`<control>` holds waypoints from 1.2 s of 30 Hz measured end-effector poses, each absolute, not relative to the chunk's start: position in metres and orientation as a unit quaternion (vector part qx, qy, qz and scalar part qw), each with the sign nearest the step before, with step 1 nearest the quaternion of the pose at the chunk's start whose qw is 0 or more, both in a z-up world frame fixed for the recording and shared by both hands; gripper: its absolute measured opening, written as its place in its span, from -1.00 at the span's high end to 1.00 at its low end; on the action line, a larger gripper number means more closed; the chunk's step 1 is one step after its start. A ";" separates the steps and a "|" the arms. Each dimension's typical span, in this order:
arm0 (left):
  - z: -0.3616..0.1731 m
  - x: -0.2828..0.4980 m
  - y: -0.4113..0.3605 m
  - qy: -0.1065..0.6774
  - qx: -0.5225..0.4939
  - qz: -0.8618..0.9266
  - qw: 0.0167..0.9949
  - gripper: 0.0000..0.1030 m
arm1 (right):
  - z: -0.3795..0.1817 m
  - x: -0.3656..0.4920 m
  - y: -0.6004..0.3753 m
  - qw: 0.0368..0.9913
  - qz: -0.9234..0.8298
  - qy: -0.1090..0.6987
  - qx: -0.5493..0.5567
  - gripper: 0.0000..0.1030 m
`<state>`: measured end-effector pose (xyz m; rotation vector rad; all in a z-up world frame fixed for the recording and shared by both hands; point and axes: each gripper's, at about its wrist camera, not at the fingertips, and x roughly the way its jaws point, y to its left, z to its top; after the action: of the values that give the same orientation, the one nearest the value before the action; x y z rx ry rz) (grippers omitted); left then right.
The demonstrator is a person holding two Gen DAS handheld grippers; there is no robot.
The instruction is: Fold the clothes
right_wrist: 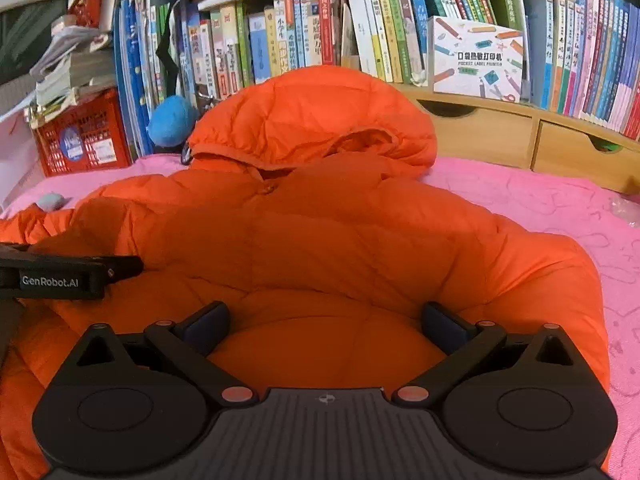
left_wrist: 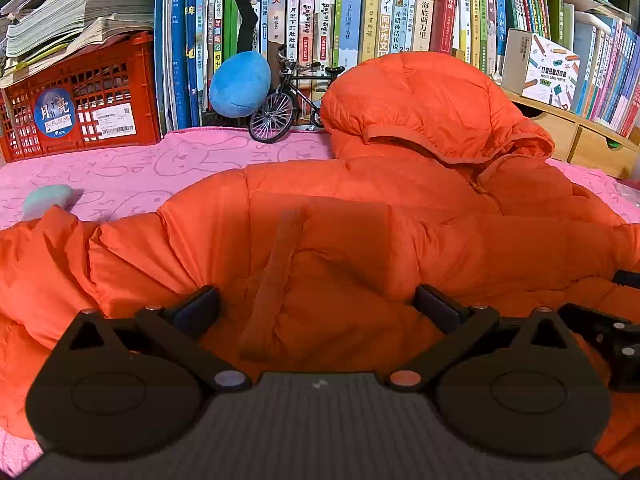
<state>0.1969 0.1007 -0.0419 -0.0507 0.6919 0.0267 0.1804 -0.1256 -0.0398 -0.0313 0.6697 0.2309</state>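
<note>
1. Here, an orange jacket (left_wrist: 360, 216) lies spread on the pink cloth (left_wrist: 120, 168) that covers the table. Its hood (left_wrist: 420, 100) points to the far edge, where it props against the books (left_wrist: 360, 12), and its hem is at the near edge under both cameras.

2. The left gripper (left_wrist: 316, 310) sits low over the near part of the jacket with its jaws wide apart. Puffed fabric and a flat orange strap (left_wrist: 276, 276) bulge between the fingers, but the pads do not pinch anything — it holds nothing.

3. The right gripper (right_wrist: 326, 322) is just as wide open and also empty. It hovers over a rounded swell of fabric at the hem, on the side nearer the table's right edge.

4. The two grippers are close side by side. The left one shows at the left edge of the right wrist view, lying on or just above the jacket; I cannot tell which.

5. The jacket seems laid front up, since a zip line runs down from the collar. That would suit folding the sides inward.

6. One sleeve trails toward the left edge near a small pale blue lump (left_wrist: 46, 200). The other side is bunched at the right.

7. My guess is that folding has barely begun — the open jaws look set to take the hem.

8. The padding is slippery and thick, so a shallow pinch may slide off.
</note>
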 end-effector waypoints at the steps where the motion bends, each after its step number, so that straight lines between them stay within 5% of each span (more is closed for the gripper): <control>1: -0.042 0.197 0.101 0.339 -0.025 0.013 0.940 -1.00 | -0.040 0.180 -0.125 0.938 0.113 0.328 -0.015 -1.00; 12: -0.042 0.197 0.101 0.339 -0.026 0.012 0.940 -1.00 | -0.033 0.171 -0.179 0.950 0.043 0.296 0.089 -1.00; 36: -0.042 0.196 0.101 0.339 -0.027 0.012 0.940 -1.00 | -0.036 0.174 -0.169 0.948 0.031 0.312 0.052 -1.00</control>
<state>0.1964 0.1007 -0.0422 -0.0546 0.6912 0.0243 0.1741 -0.1687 -0.0365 0.1054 0.6347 0.0638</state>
